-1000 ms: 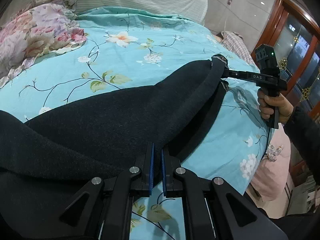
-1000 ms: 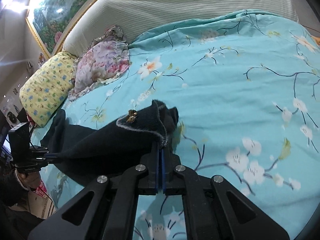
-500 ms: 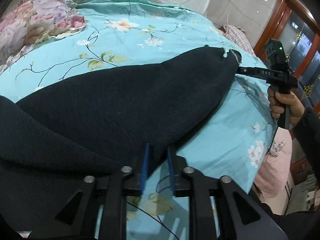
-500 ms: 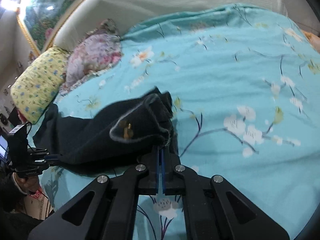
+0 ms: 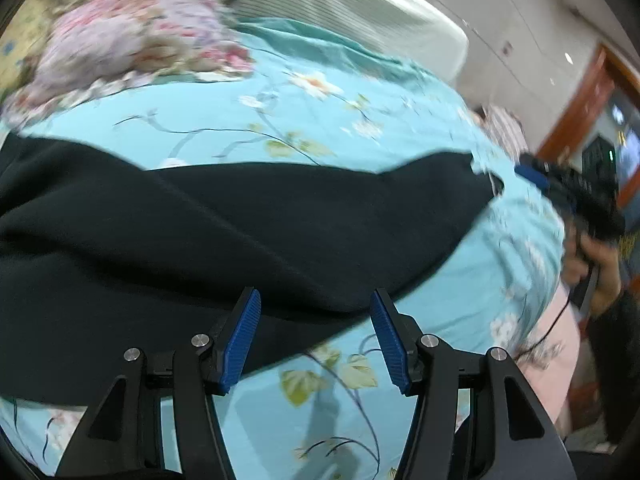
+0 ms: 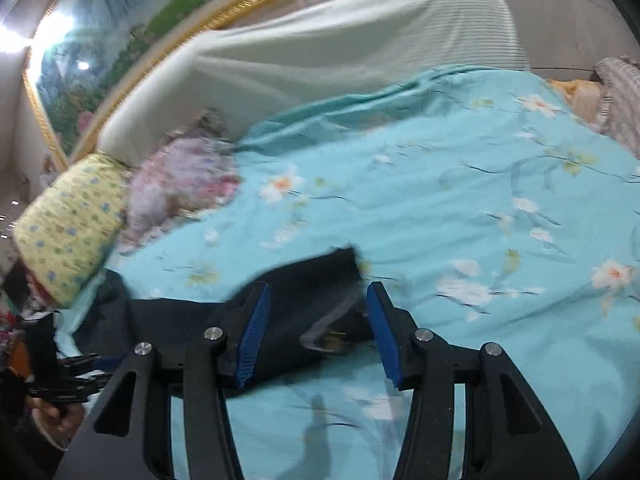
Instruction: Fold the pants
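Left wrist view, left to right: floral pillow (image 5: pixel 132 36) at the head of the bed, blurred. Dark pants (image 5: pixel 240 232) lie flat across the turquoise flowered bedspread (image 5: pixel 280 120), running from the left edge to a narrow end at right. Left gripper (image 5: pixel 316 332): jaws have just been opening and stand well apart; the near edge of the pants lies between the blue pads, neither pad pressing on it. Far right, a hand (image 5: pixel 596 268) holds the right gripper (image 5: pixel 532 176) just beside the pants' far end, not touching.

Right wrist view, left to right: yellow pillow (image 6: pixel 68 224), floral pillow, white striped headboard cover (image 6: pixel 340 48). Right gripper: jaws have just been opening, now apart; the waistband end with a metal clasp (image 6: pixel 332 338) lies between the pads, released.
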`<state>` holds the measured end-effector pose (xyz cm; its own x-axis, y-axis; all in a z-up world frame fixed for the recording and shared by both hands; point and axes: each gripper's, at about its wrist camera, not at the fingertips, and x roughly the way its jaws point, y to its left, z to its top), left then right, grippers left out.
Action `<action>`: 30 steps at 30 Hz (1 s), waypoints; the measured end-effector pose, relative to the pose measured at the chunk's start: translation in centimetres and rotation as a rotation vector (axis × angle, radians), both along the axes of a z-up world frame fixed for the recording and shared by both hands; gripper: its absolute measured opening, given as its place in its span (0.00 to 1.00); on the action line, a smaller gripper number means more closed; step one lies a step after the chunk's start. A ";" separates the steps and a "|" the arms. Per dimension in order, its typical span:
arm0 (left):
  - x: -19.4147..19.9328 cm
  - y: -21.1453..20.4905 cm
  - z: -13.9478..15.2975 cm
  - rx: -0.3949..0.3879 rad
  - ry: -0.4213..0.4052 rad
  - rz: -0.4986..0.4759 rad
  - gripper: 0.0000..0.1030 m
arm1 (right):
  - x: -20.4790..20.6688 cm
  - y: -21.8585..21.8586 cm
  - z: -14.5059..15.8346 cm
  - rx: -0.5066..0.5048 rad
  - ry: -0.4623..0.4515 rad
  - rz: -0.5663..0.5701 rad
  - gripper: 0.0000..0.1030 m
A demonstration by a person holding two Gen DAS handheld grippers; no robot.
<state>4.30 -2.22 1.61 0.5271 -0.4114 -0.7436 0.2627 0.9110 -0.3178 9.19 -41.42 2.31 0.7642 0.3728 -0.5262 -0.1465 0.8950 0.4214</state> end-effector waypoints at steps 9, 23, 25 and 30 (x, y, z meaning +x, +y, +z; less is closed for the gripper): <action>0.2 6.4 1.5 -0.033 -0.010 0.164 0.56 | 1.0 9.0 0.1 0.038 0.009 0.230 0.50; 2.9 16.5 4.3 0.027 -0.045 0.267 0.62 | 3.0 21.2 -1.2 0.115 0.098 0.523 0.50; 3.6 18.2 4.5 0.023 -0.045 0.279 0.62 | 3.4 22.8 -1.3 0.116 0.105 0.548 0.50; 6.1 22.3 4.4 0.035 -0.018 0.309 0.62 | 4.4 26.3 -1.9 0.110 0.141 0.605 0.50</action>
